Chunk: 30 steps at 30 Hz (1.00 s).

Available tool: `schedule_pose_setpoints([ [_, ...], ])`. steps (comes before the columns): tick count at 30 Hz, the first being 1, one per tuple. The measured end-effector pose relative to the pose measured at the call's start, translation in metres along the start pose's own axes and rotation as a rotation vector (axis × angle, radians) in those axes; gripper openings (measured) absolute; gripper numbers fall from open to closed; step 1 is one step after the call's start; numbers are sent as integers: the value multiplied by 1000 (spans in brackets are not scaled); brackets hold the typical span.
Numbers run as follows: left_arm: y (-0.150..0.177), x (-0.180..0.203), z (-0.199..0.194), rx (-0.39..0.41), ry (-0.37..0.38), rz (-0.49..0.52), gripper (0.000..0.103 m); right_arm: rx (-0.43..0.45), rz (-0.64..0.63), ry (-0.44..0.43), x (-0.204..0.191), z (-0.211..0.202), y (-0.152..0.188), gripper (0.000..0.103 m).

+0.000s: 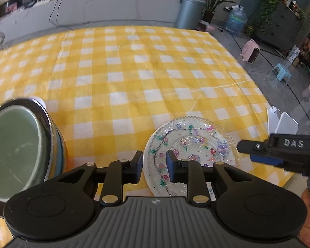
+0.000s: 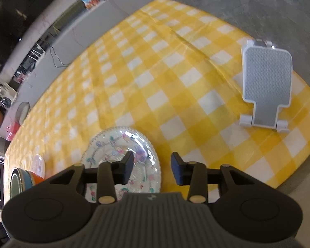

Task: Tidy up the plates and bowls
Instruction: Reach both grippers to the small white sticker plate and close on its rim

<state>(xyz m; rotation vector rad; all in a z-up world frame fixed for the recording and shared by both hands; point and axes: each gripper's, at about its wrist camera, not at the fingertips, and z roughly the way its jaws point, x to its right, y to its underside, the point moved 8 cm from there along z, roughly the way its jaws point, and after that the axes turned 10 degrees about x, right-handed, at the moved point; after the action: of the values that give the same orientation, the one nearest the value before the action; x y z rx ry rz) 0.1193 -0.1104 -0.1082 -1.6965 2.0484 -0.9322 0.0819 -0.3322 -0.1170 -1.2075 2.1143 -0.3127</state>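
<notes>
We saw a table with a yellow and white checked cloth point(image 1: 134, 72) on it. A clear glass plate point(image 1: 193, 144) with little cartoon pictures lay flat on the cloth, near the front edge of the table.

Our left gripper point(image 1: 154, 168) hung just above the near left rim of that plate. Its two black fingers stood apart with a gap between them. Nothing was pinched in the gap. We could see the plate's rim through it, but the fingers did not press on it.

Our right gripper point(image 2: 152, 170) was let go too. Its fingers stood wide apart. The left finger sat over the right side of the plate point(image 2: 122, 144), and the right finger sat over the bare cloth point(image 2: 155, 62). It held nothing. From the left camera we saw this gripper point(image 1: 258, 150) poking in from the right, just beside the plate's right rim.

To the left of the plate stood a stack of bowls point(image 1: 20, 146). The top bowl was pale green inside with a dark rim. Blue and orange bowls showed under it point(image 2: 24, 180). The stack was a little way apart from the plate. A small white dish point(image 2: 38, 164) lay just behind the stack.

A white and gray stand point(image 2: 266, 82) leaned up on the cloth, well away to the right.
</notes>
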Motion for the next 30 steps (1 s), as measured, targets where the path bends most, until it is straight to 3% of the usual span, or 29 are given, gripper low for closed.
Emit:
schedule_pose_setpoints([
  [5, -3, 2, -17, 2, 19, 67, 35, 56, -48, -33, -11, -4, -4, 49],
  [14, -40, -28, -50, 42, 81, 45, 42, 101, -46, -78, -26, -1, -7, 55],
  [23, -89, -88, -72, 153, 39, 40, 44, 105, -20, -193, -62, 7, -2, 53],
  [30, -103, -148, -66, 184, -8, -55, 44, 73, -13, -288, -104, 26, 1, 49],
])
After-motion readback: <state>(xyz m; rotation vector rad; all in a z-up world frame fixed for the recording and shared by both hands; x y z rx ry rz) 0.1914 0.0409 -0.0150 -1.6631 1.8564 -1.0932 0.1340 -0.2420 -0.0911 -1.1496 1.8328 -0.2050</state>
